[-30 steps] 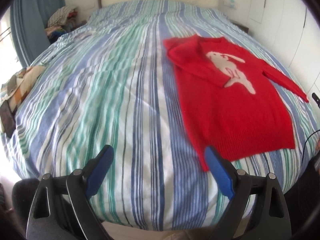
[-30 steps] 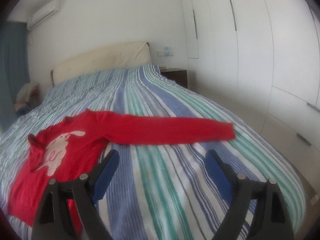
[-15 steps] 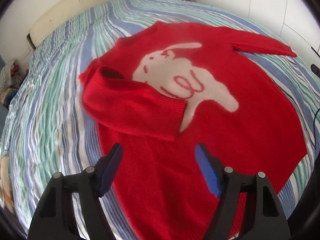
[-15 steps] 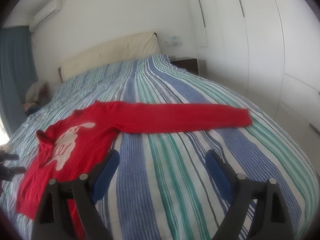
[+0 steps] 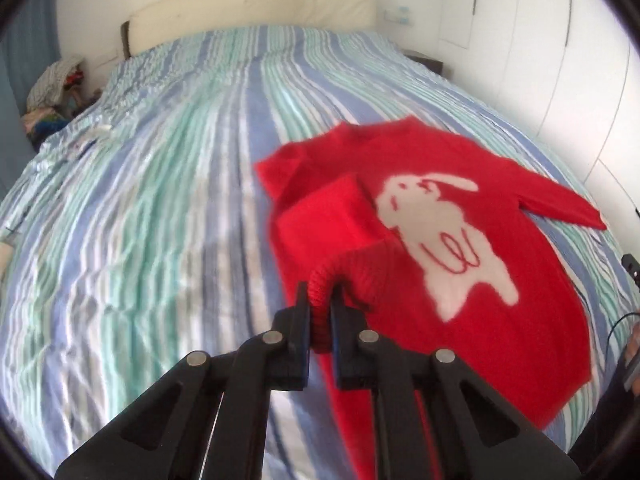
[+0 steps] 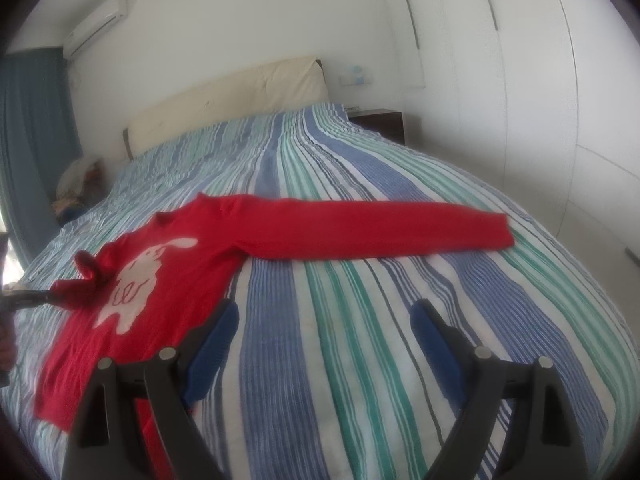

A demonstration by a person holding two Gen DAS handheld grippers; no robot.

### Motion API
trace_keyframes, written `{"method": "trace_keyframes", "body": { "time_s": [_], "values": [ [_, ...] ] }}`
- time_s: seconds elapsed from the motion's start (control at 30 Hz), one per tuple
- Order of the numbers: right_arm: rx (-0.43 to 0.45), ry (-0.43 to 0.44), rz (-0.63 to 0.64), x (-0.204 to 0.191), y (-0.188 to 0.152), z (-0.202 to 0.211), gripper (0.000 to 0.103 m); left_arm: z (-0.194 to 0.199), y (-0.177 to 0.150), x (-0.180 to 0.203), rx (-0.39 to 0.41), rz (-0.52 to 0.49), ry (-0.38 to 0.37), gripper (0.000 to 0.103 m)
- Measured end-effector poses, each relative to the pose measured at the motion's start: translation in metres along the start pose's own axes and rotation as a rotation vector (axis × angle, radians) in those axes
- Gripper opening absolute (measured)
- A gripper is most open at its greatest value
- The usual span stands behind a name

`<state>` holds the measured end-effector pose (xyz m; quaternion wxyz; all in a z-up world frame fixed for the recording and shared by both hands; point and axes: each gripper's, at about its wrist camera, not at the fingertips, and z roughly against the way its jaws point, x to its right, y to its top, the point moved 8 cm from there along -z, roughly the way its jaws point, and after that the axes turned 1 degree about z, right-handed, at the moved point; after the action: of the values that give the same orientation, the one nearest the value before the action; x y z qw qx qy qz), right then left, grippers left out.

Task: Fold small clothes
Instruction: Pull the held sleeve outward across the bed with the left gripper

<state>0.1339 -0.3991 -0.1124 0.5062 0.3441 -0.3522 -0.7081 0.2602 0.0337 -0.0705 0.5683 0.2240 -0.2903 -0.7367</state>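
- My left gripper (image 5: 319,312) is clamped tight on the ribbed cuff (image 5: 320,280) of the folded-in sleeve of the red knitted sweater with a white rabbit motif (image 5: 472,280); the cuff bunches up between my two black fingers (image 5: 300,320).
- That sleeve lies doubled back across the sweater's chest, just beside the rabbit, and rises off the body where I hold it.
- The sweater lies front up on the blue, green and white striped bedspread (image 5: 160,200), its neck toward the cream padded headboard (image 5: 256,8) and its hem toward me.
- From the right wrist camera, the sweater (image 6: 168,264) sits on the left half of the bed, with its other sleeve (image 6: 380,228) stretched out flat and straight across the striped cover (image 6: 360,320) toward the white wardrobe doors (image 6: 540,100).
- My right gripper (image 6: 324,336) stands wide, its blue-padded fingers (image 6: 216,336) well apart and holding nothing, above the bare stripes near the sweater's hem side.
- A heap of clothes (image 5: 52,92) sits beside the bed's far left corner, and a dark bedside table (image 6: 378,122) stands at the far right.
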Motion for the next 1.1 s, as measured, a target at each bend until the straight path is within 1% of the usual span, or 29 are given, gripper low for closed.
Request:
{"method": "trace_keyframes", "body": {
  "time_s": [0.07,0.1,0.13,0.17,0.2,0.23,0.27,0.3,0.33,0.37,0.43,0.5,0.53,0.6,0.67,0.7,0.77,0.83,0.87,0.9,0.93,0.97,1.0,1.03,1.07,1.1],
  "values": [
    [-0.004,0.001,-0.001,0.000,0.000,-0.002,0.087,0.013,0.009,-0.056,0.030,-0.021,0.150,0.008],
    [-0.008,0.002,-0.003,0.000,0.000,-0.004,0.087,0.013,0.012,-0.084,0.026,-0.030,0.221,0.012],
    [-0.013,0.004,-0.004,-0.001,0.000,-0.006,0.087,0.010,0.011,-0.111,0.005,-0.049,0.292,0.015],
    [-0.019,0.007,-0.004,-0.002,-0.001,-0.009,0.087,0.006,0.006,-0.136,-0.022,-0.068,0.369,0.026],
    [-0.024,0.009,-0.004,-0.003,-0.001,-0.010,0.087,0.003,-0.002,-0.158,-0.046,-0.083,0.443,0.048],
    [-0.027,0.011,-0.002,-0.005,-0.002,-0.011,0.087,0.001,-0.014,-0.178,-0.067,-0.078,0.498,0.060],
    [-0.027,0.012,0.004,-0.007,-0.002,-0.011,0.087,-0.001,-0.026,-0.194,-0.081,-0.046,0.512,0.072],
    [-0.023,0.010,0.014,-0.009,-0.002,-0.011,0.087,-0.003,-0.039,-0.206,-0.094,0.001,0.494,0.073],
    [-0.018,0.004,0.029,-0.012,-0.002,-0.009,0.087,-0.005,-0.053,-0.216,-0.113,0.063,0.456,0.073],
    [-0.013,-0.005,0.047,-0.014,-0.002,-0.008,0.087,-0.006,-0.064,-0.226,-0.120,0.138,0.416,0.073],
    [-0.008,-0.023,0.076,-0.016,-0.003,-0.007,0.087,-0.007,-0.081,-0.245,-0.107,0.313,0.340,0.073],
    [-0.013,-0.035,0.090,-0.017,-0.005,-0.010,0.087,-0.011,-0.091,-0.258,-0.089,0.483,0.247,0.073],
    [-0.019,-0.039,0.092,-0.017,-0.006,-0.012,0.087,-0.013,-0.092,-0.263,-0.076,0.551,0.199,0.073],
    [-0.034,-0.043,0.093,-0.018,-0.007,-0.018,0.087,-0.022,-0.085,-0.265,-0.050,0.627,0.123,0.073],
    [-0.043,-0.045,0.104,-0.022,-0.009,-0.022,0.087,-0.036,-0.072,-0.260,-0.049,0.628,0.076,0.073],
    [-0.045,-0.049,0.117,-0.024,-0.010,-0.023,0.087,-0.046,-0.064,-0.258,-0.064,0.612,0.076,0.074],
    [-0.046,-0.057,0.150,-0.029,-0.012,-0.025,0.087,-0.065,-0.051,-0.256,-0.086,0.577,0.124,0.075],
    [-0.052,-0.065,0.181,-0.034,-0.016,-0.027,0.087,-0.078,-0.038,-0.252,-0.090,0.567,0.151,0.075],
    [-0.056,-0.068,0.194,-0.037,-0.017,-0.028,0.087,-0.079,-0.031,-0.251,-0.077,0.567,0.148,0.075],
    [-0.059,-0.069,0.204,-0.039,-0.019,-0.029,0.087,-0.079,-0.023,-0.248,-0.060,0.566,0.127,0.075],
    [-0.063,-0.069,0.211,-0.041,-0.020,-0.030,0.087,-0.078,-0.014,-0.243,-0.045,0.564,0.085,0.075],
    [-0.067,-0.068,0.218,-0.042,-0.021,-0.031,0.087,-0.076,-0.004,-0.232,-0.034,0.547,0.002,0.075],
    [-0.070,-0.069,0.225,-0.044,-0.023,-0.032,0.087,-0.074,0.006,-0.216,-0.039,0.501,-0.092,0.075],
    [-0.073,-0.072,0.234,-0.045,-0.024,-0.033,0.087,-0.074,0.010,-0.198,-0.077,0.436,-0.165,0.076],
    [-0.076,-0.075,0.242,-0.046,-0.024,-0.034,0.087,-0.078,0.009,-0.181,-0.153,0.400,-0.213,0.077],
    [-0.078,-0.075,0.248,-0.047,-0.025,-0.035,0.087,-0.084,0.005,-0.173,-0.231,0.415,-0.209,0.077]
  ]
}}
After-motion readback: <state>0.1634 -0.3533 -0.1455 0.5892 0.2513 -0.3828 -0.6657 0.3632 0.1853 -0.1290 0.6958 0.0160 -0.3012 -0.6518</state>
